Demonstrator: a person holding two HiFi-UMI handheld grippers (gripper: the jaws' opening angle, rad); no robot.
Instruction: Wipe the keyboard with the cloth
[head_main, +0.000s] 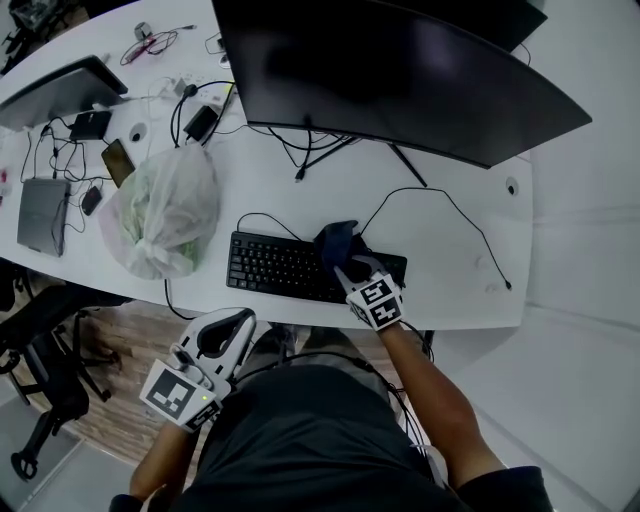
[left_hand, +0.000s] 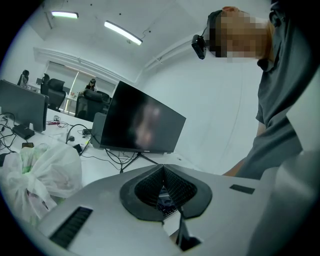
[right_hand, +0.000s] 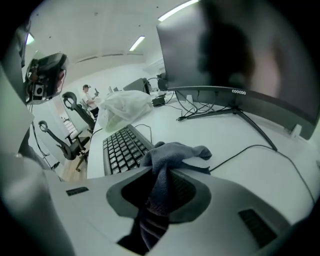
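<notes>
A black keyboard (head_main: 285, 268) lies near the front edge of the white desk (head_main: 450, 215); it also shows in the right gripper view (right_hand: 122, 147). My right gripper (head_main: 350, 262) is shut on a dark grey cloth (head_main: 338, 243), bunched over the keyboard's right end. In its own view the cloth (right_hand: 167, 157) hangs pinched between the jaws. My left gripper (head_main: 232, 322) hangs off the desk's front edge, left of the person's body, with jaws meeting at the tips and nothing held (left_hand: 162, 175).
A large curved monitor (head_main: 400, 70) stands behind the keyboard on a thin stand. A tied plastic bag (head_main: 165, 210) sits left of the keyboard. Cables (head_main: 450, 210) trail across the desk. A laptop (head_main: 55, 90), phone and small devices crowd the far left. Office chairs stand on the floor at left.
</notes>
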